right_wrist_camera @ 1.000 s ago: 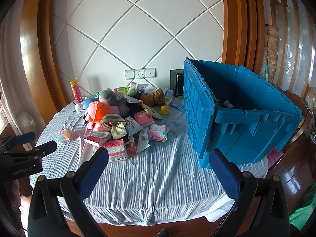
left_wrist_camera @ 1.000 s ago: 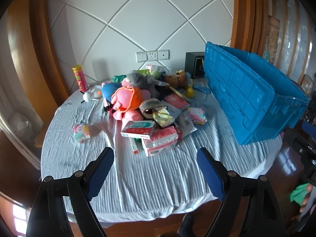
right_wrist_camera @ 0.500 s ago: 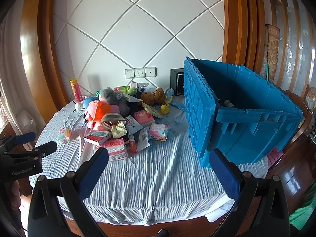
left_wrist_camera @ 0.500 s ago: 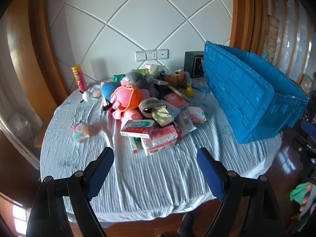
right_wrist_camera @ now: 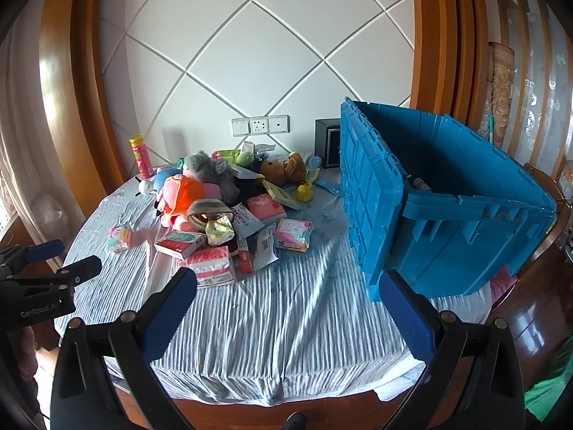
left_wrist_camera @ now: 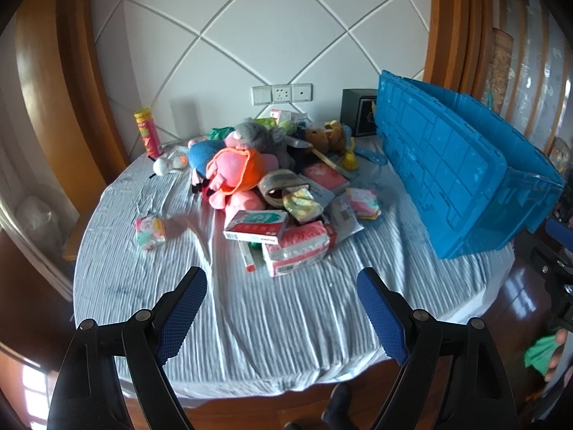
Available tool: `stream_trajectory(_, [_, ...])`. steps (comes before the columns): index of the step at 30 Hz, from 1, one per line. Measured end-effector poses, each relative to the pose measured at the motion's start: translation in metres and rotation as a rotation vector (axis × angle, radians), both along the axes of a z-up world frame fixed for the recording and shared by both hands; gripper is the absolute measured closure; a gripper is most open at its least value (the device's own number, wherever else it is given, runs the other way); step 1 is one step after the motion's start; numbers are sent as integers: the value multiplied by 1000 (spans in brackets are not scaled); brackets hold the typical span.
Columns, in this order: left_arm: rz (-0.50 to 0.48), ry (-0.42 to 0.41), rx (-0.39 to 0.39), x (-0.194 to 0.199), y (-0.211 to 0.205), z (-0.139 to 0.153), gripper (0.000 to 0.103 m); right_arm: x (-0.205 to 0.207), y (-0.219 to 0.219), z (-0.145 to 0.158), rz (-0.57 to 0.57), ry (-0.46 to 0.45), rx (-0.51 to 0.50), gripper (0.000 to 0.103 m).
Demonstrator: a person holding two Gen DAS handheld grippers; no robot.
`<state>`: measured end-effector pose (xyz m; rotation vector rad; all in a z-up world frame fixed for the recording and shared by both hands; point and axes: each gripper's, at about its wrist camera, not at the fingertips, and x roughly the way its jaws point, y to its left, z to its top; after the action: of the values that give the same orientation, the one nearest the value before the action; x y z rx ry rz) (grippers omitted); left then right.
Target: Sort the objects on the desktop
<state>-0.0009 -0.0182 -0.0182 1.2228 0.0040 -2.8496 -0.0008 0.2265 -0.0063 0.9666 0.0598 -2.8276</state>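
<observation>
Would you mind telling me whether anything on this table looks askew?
The blue crate sits tilted, its far end hanging past the table edge. The small pastel packet lies apart from the pile.

Daylight enters from the left, streaking the striped cloth on the table [right_wrist_camera: 286,315] with bright bands and dark folds. The white wall [left_wrist_camera: 272,36] is evenly lit; the can [left_wrist_camera: 147,132] throws a soft shadow on it. Wood trim [right_wrist_camera: 61,82] shows glare. Both fisheye views bend straight lines and darken to black in the corners. Slight blur softens the left view.
</observation>
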Motion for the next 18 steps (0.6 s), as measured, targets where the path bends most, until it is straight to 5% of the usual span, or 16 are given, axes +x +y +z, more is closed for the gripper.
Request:
stream_trajectory(12, [174, -146, -5, -47, -45, -51, 17, -88, -29, -52, 176, -137, -34, 0])
stream_trajectory(18, [271, -295, 13, -93, -56, -96, 17, -158, -33, -97, 279, -249, -56, 0])
